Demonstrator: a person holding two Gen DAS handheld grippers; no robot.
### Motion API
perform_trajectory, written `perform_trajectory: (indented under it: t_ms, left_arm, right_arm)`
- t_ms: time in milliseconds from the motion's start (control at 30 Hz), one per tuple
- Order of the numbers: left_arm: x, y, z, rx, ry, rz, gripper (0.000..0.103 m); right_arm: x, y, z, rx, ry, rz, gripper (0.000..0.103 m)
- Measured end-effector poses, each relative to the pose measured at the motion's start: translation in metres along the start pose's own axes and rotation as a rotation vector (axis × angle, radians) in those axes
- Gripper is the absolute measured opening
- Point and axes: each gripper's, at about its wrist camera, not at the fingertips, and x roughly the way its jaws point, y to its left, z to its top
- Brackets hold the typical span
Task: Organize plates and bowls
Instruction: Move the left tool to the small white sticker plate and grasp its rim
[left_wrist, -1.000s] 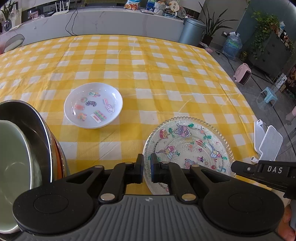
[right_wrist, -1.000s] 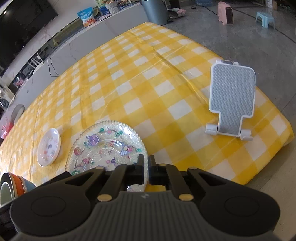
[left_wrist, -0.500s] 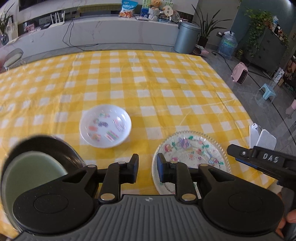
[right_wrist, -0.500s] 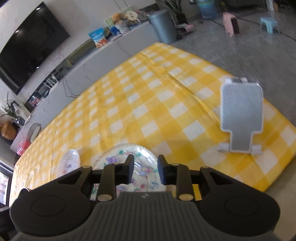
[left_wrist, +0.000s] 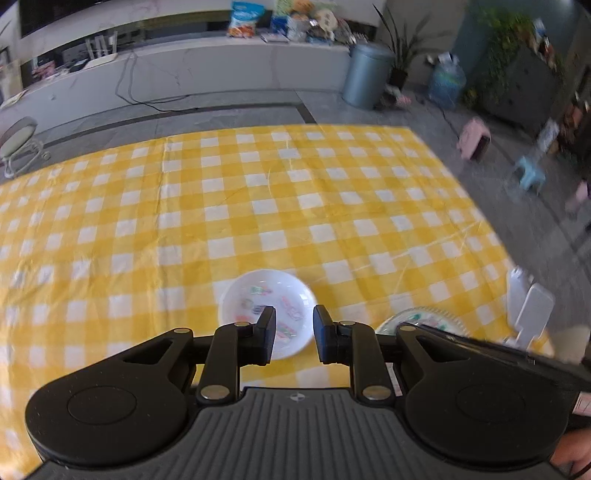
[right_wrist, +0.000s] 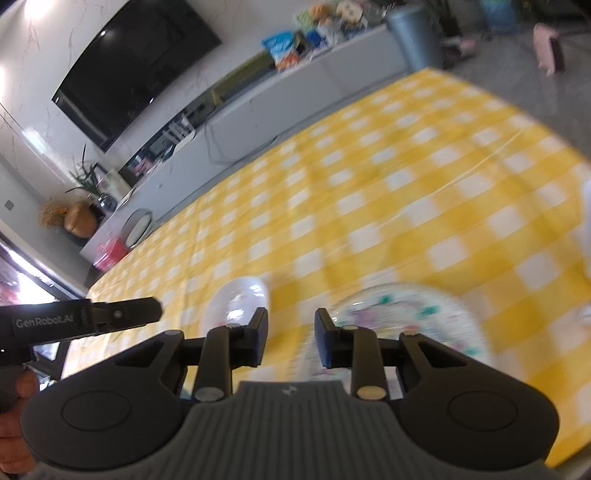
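On the table (left_wrist: 258, 206), the small dish (left_wrist: 266, 314) lies left of the patterned plate (right_wrist: 406, 314).

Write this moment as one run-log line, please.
left gripper: open, empty | right gripper: open, empty | white dish, patterned plate: on table

Below me stretched a table under a yellow-and-white checked tablecloth (left_wrist: 258, 192). On the cloth lay a small white dish (left_wrist: 266, 314) printed with coloured figures. Just to the right of that dish sat a clear glass plate (right_wrist: 406, 314) with cartoon pictures and a beaded rim, apart from it. Farther right of the dish, by the table's edge, stood a white stand (left_wrist: 532, 312).
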Motion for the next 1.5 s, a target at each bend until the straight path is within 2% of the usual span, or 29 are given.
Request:
perform_trajectory:
  t_ms: [100,200,367,567,867,1033,1200,1400,1500]
  left_arm:
    - [0.010,0.008,0.008,0.059,0.028,0.031,0.025]
    - [0.024,0.016,0.014,0.099,0.056,0.053,0.025]
    - [0.056,0.034,0.024,0.097,0.132,0.073,0.025]
    - [0.084,0.053,0.027,0.091,0.215,0.045,0.025]
    - [0.103,0.055,0.027,0.105,0.261,0.019,0.025]
    - [0.113,0.054,0.023,0.104,0.283,0.016,0.025]
    - [0.117,0.054,0.024,0.103,0.300,0.019,0.014]
    - [0.121,0.048,0.025,0.122,0.310,0.040,0.008]
    - [0.117,0.047,0.026,0.121,0.293,0.044,0.006]
  right_arm:
    - [0.020,0.016,0.003,-0.007,0.036,0.015,0.028]
    - [0.040,0.031,0.005,-0.032,0.068,-0.006,0.027]
    - [0.070,0.036,0.008,-0.028,0.120,-0.029,0.022]
    - [0.094,0.026,0.008,0.016,0.160,-0.009,0.018]
    - [0.102,0.027,0.006,0.000,0.155,-0.017,0.018]
    - [0.105,0.026,0.005,-0.006,0.162,-0.024,0.014]
    - [0.108,0.027,0.004,-0.008,0.165,-0.030,0.011]
    - [0.109,0.023,0.003,0.003,0.156,-0.036,0.003]
    - [0.108,0.022,0.003,0.005,0.152,-0.035,0.003]
